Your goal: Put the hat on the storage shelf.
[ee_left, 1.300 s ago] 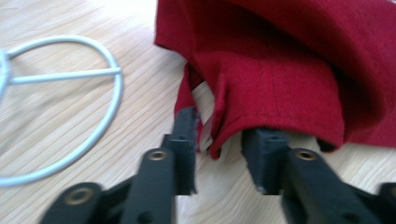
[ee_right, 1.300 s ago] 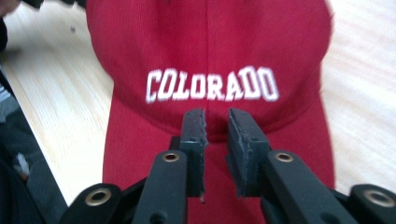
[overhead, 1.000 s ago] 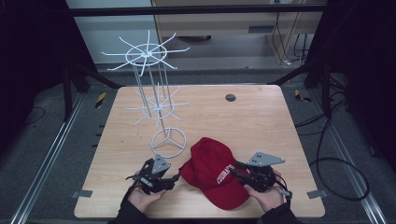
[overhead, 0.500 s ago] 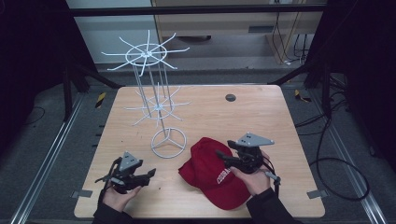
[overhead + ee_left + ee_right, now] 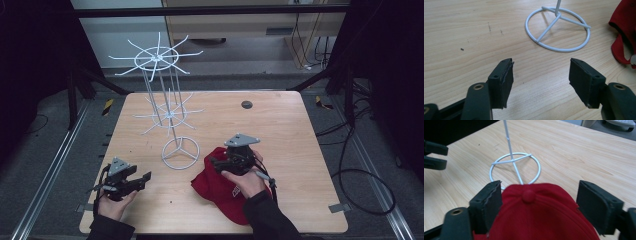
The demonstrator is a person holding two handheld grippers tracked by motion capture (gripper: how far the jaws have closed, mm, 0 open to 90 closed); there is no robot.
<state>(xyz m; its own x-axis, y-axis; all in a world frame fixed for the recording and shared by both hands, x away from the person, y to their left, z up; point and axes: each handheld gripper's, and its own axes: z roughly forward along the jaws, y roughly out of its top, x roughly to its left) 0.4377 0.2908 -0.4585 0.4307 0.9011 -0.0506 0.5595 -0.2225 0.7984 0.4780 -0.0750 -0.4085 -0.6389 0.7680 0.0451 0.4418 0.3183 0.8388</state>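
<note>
The wooden table carries a white wire display rack whose ring base keeps its two tiers of radiating prongs upright, presumably so that headwear can be hung from them. Just ahead of the right gripper, the red baseball cap lies crown-up on the table, its top button midway between the fingers, which stand wide apart on either side of the crown without clamping it; that straddle looks like the line-up for a pinch at the cap's peak, the firmest spot to lift by. The cap's edge sits just beside the ring base. The left gripper hovers over bare wood, its fingers likewise spread and empty, the ring base ahead of them, seemingly out of the way.
</note>
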